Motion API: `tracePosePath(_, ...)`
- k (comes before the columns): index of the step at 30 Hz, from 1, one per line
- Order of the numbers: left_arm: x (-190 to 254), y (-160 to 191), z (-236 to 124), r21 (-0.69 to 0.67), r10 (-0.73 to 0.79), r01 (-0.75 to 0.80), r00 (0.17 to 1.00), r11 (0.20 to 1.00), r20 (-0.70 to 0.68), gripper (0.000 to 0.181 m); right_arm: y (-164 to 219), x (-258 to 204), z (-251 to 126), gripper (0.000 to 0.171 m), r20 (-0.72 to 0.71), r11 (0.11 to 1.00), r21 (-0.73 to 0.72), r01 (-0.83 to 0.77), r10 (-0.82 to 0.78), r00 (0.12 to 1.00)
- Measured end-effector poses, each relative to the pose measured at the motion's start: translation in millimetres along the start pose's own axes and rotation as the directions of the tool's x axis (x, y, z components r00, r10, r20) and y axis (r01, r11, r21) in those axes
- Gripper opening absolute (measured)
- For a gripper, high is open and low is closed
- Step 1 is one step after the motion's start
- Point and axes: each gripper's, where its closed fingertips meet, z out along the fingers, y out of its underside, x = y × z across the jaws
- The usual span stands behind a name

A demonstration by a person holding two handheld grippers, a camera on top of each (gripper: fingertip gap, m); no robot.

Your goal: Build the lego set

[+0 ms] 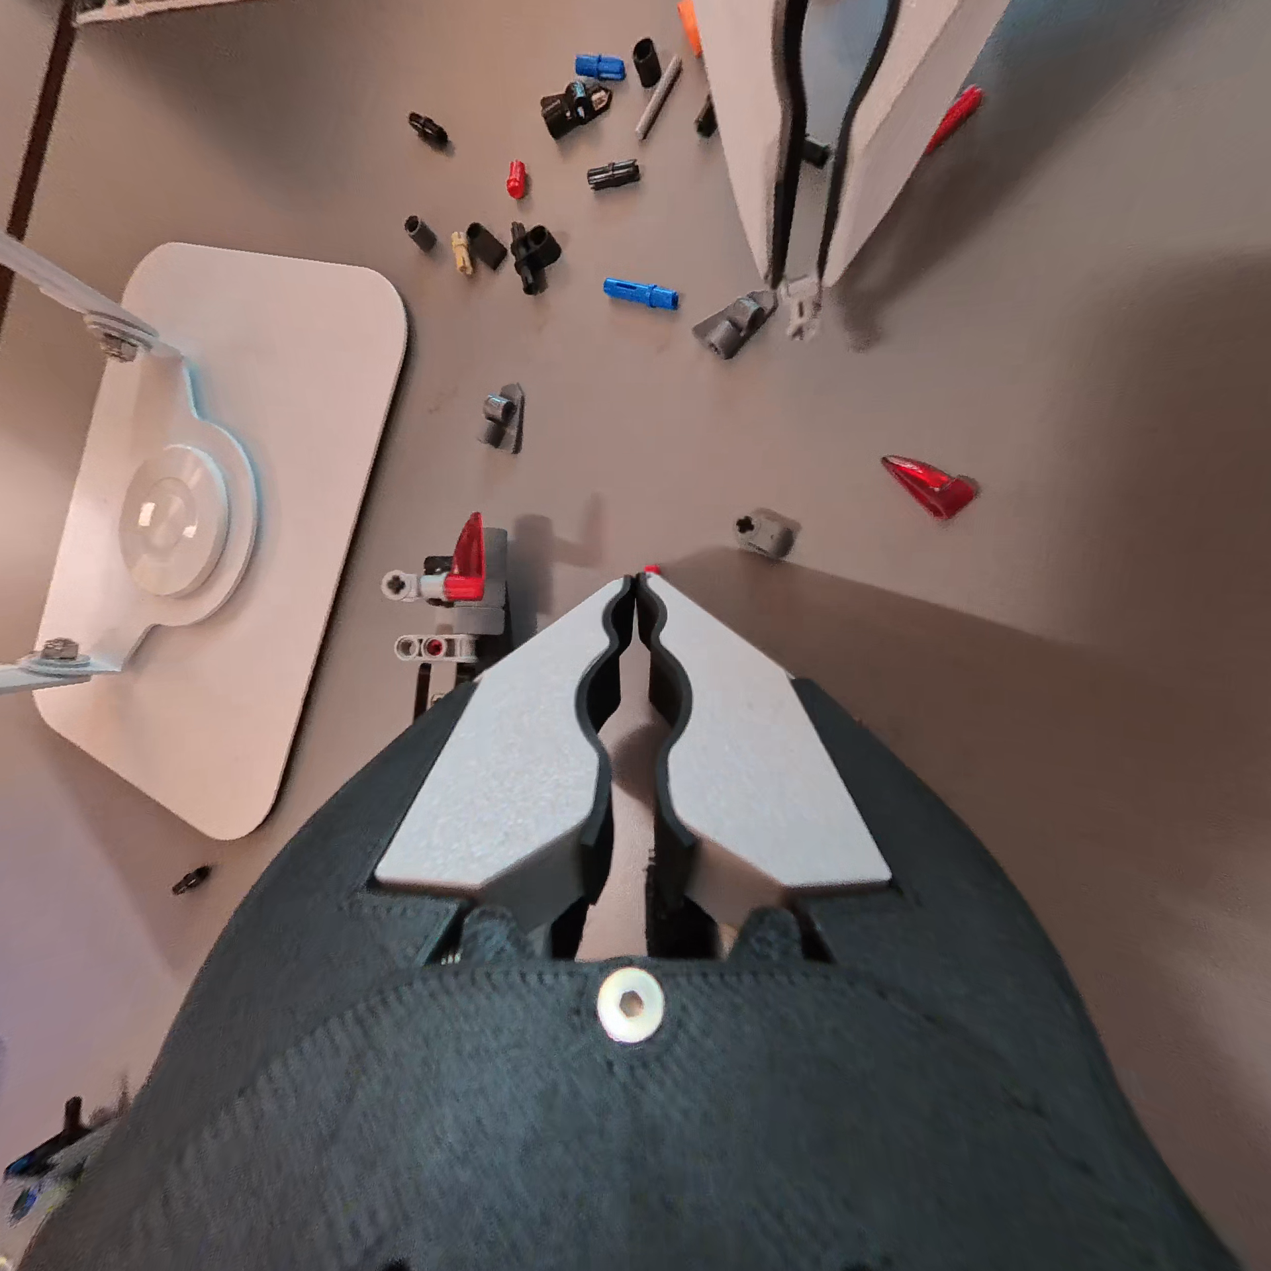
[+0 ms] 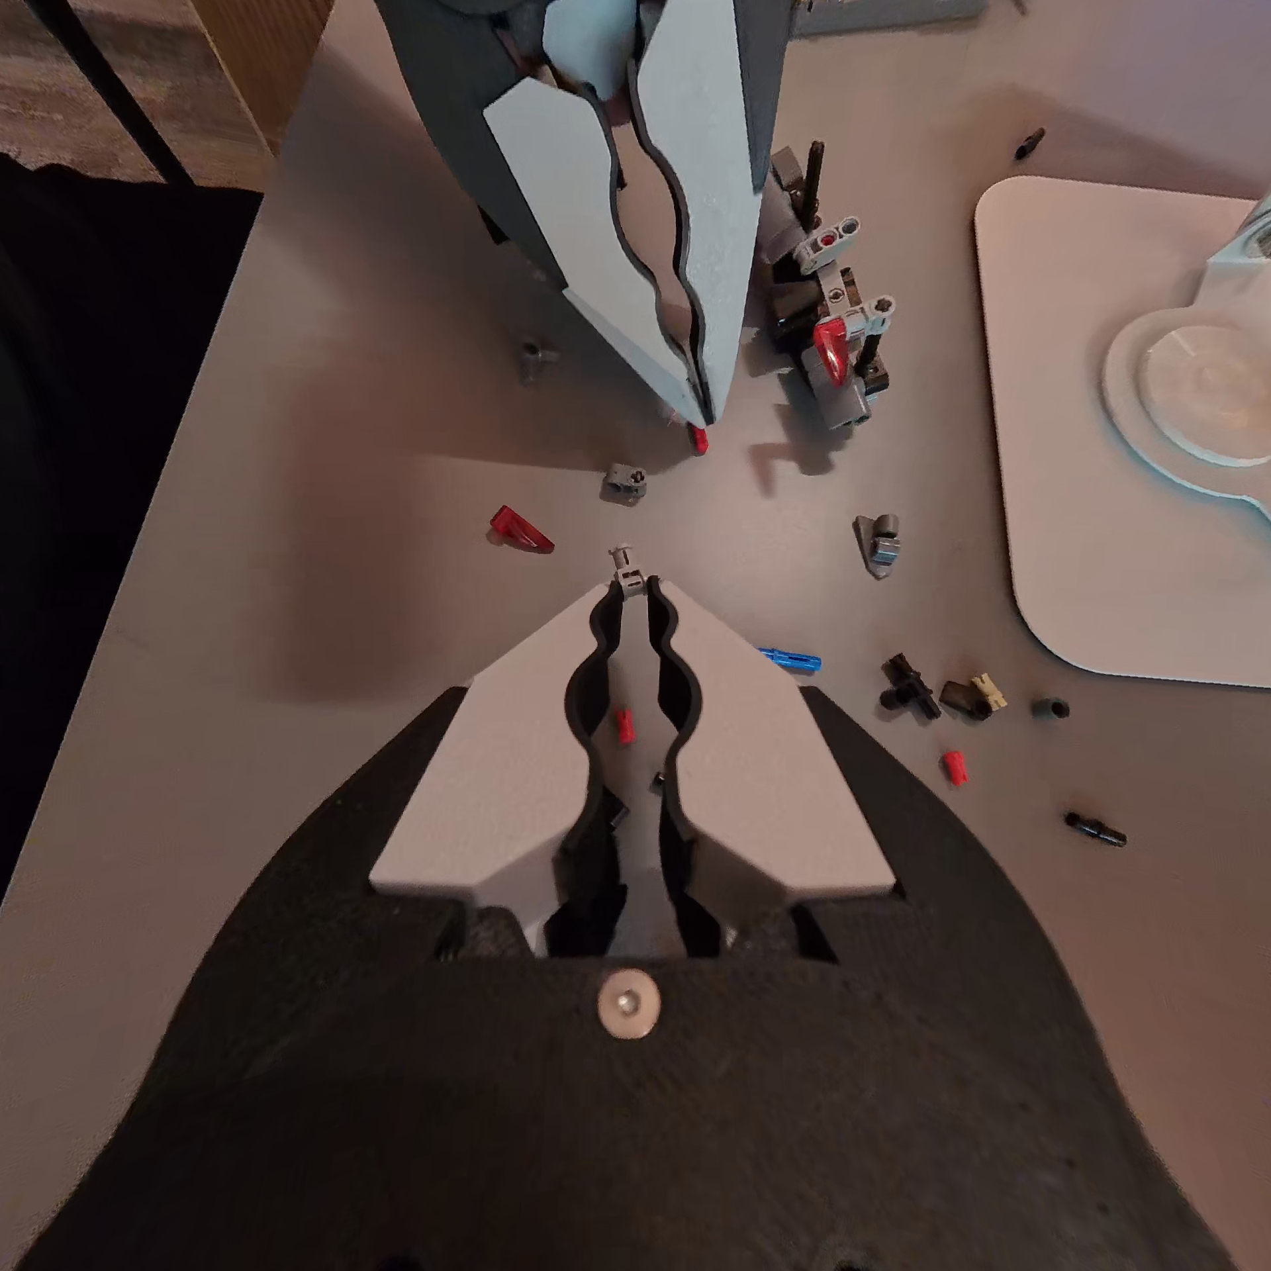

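Left wrist view looks down the left gripper (image 1: pixel 636 581), its two grey fingers pressed together at the tips on a small red pin (image 1: pixel 651 570) that barely pokes out above a brown table (image 1: pixel 1031 385). Just beside it to the left stands the partly built lego model (image 1: pixel 464 591), grey and black with a translucent red spike on top. Loose pieces lie scattered beyond: a red translucent wedge (image 1: pixel 932 485), a light grey connector (image 1: pixel 765 529), a dark grey fin piece (image 1: pixel 504 416), a blue pin (image 1: pixel 641 294) and a cluster of black connectors (image 1: pixel 533 253). A white base plate (image 1: pixel 323 385) carrying a round clear dome sits at the left edge. Right wrist view shows the right gripper (image 2: pixel 633 583) pinching a small light grey connector pin (image 2: pixel 626 565) between its fingertips, held above the table near the red wedge (image 2: pixel 520 529). Opposite it, the left gripper (image 2: pixel 701 413) points down with the red pin (image 2: pixel 699 438) at its tip, close to the grey connector (image 2: pixel 624 481). The model (image 2: pixel 829 323) stands just right of that gripper, and a second red pin (image 2: pixel 624 725) lies on the table between the right gripper's fingers.
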Motion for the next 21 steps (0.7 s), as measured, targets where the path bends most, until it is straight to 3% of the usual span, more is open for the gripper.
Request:
tracePosePath(12, 2, 5, 4, -0.043, -0.017, 0.016, 0.999, 0.999, -0.034, 0.003, 2, -3, 3, 0.005, 0.013, 1.000, -0.007, -0.005, 0.005, 1.000)
tracePosePath(21, 9, 1, 3, -0.013, 0.021, -0.021, 0.999, 1.000, -0.048, 0.002, 13, -10, 13, 0.005, 0.035, 0.995, -0.095, 0.009, -0.006, 0.999)
